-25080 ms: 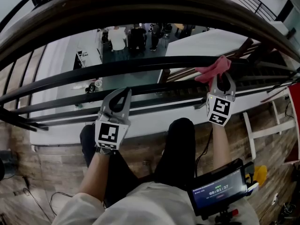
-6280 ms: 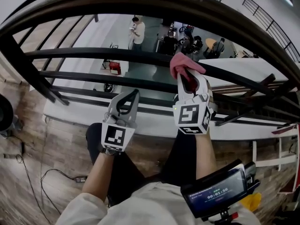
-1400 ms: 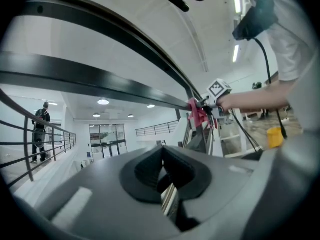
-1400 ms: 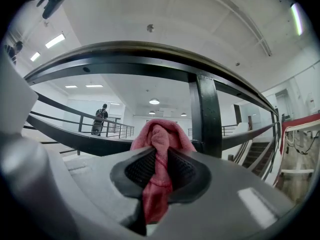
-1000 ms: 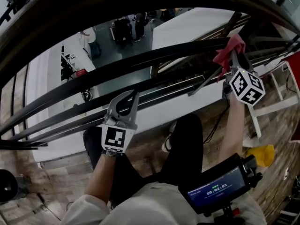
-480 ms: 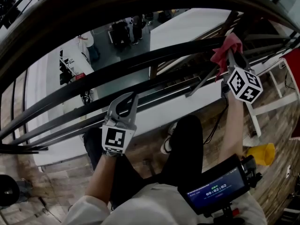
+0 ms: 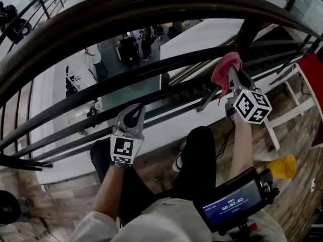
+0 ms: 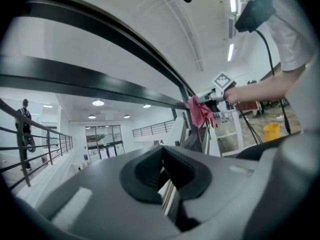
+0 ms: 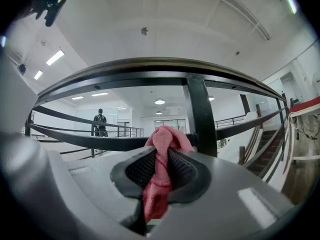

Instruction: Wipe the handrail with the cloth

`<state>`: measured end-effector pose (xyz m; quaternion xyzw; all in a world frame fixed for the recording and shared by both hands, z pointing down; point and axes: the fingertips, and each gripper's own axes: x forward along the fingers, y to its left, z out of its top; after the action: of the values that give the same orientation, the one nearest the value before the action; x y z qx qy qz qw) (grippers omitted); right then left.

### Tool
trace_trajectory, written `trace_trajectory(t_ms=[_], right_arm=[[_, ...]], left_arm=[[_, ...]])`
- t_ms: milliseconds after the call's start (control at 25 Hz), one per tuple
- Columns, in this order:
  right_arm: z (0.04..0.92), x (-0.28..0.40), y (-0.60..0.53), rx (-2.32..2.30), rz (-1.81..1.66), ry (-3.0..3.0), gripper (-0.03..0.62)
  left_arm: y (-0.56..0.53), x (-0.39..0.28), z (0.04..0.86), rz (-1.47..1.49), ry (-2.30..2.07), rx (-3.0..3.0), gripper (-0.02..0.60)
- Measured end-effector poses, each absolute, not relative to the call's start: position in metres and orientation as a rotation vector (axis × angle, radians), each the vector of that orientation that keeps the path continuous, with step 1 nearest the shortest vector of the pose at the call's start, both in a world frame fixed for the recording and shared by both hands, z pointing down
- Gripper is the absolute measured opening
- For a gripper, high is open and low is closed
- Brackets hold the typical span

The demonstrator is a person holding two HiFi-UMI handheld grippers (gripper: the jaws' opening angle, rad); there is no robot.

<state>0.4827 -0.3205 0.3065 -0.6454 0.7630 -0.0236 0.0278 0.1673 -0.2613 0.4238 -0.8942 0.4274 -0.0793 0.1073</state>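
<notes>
Right claw (image 9: 161,155): clenching tight on the pink cloth (image 9: 164,137), its pads pinching the fabric through the middle.
Pink cloth: bulging past the jaw tips in a rounded bunch, with a tail hanging down behind the pads.
Cloth's place: sitting up against the black bar (image 9: 103,140) that is running just below the wooden handrail (image 7: 151,4), toward the railing's right end and just left of an upright post (image 9: 200,119). How hard it is bearing on the bar is not showing.
Left claw (image 8: 163,156): clenched on nothing, its tips meeting, with only a sliver of railing showing through the slit between the pads.
Left claw's place: hovering low in front of the lower bars near the middle of the railing, well apart from the cloth.
Handrail: curving across above both claws, with neither claw touching it.
Person: reaching both forearms toward the railing, with a small screen (image 7: 232,205) glowing at the waist.
Yellow bucket (image 7: 280,165): sitting on the wooden floor off to the right, well apart from the railing work.
</notes>
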Motion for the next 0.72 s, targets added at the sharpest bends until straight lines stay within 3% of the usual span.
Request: trace_trajectory(t_ms=[720], right_arm=[[0.284,0.340,-0.219,-1.653,0.018,2.565,0.060]], left_arm=[[-0.254,0.108,0.403,-0.247,1.355,-2.490,0.006]])
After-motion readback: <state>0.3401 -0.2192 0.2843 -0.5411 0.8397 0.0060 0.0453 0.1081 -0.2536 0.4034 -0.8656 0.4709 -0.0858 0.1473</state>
